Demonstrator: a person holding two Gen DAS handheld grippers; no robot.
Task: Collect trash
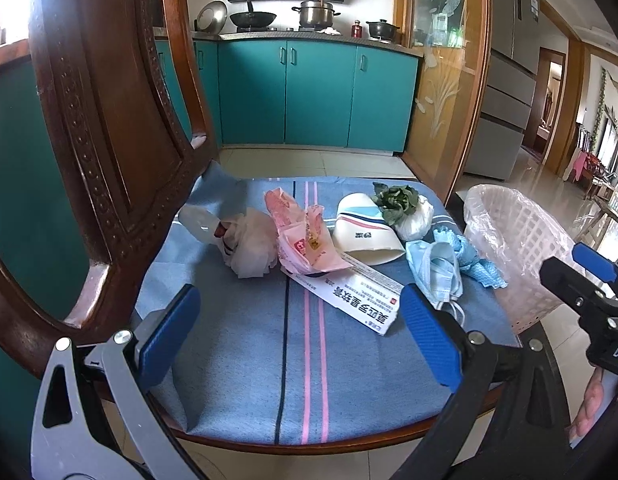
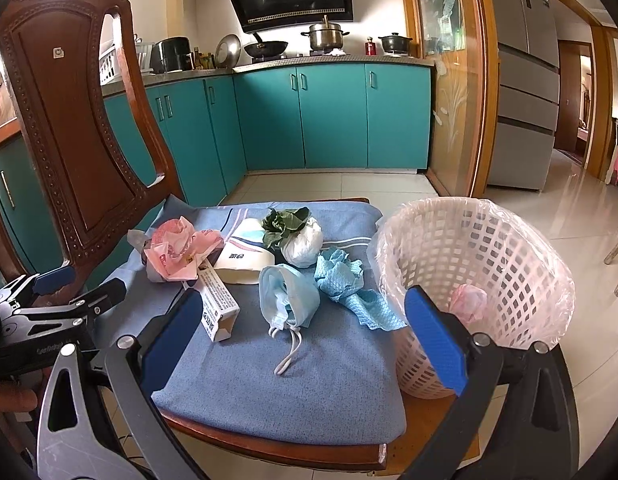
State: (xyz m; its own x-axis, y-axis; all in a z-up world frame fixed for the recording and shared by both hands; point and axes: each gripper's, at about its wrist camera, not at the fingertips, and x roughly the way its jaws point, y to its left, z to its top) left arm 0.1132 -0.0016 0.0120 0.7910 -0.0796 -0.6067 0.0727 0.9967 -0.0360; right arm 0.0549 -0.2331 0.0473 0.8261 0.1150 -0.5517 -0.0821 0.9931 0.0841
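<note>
Trash lies on a chair's blue cushion (image 1: 245,344): a white crumpled bag (image 1: 251,246), a pink wrapper (image 1: 299,240), a flattened white carton (image 1: 349,294), a paper cup (image 1: 365,226), green leaves on a white wad (image 1: 405,208), a blue face mask (image 1: 437,270) and a blue cloth (image 1: 469,258). A white lattice bin (image 2: 481,276) with a plastic liner stands at the cushion's right; a pink crumpled piece (image 2: 469,302) lies inside. My left gripper (image 1: 299,334) is open over the cushion's front. My right gripper (image 2: 305,332) is open, just before the mask (image 2: 289,296).
The carved wooden chair back (image 2: 69,120) rises at the left. Teal kitchen cabinets (image 2: 329,116) and a stove with pots stand behind. Tiled floor (image 2: 569,216) spreads to the right, past a grey refrigerator (image 2: 525,80).
</note>
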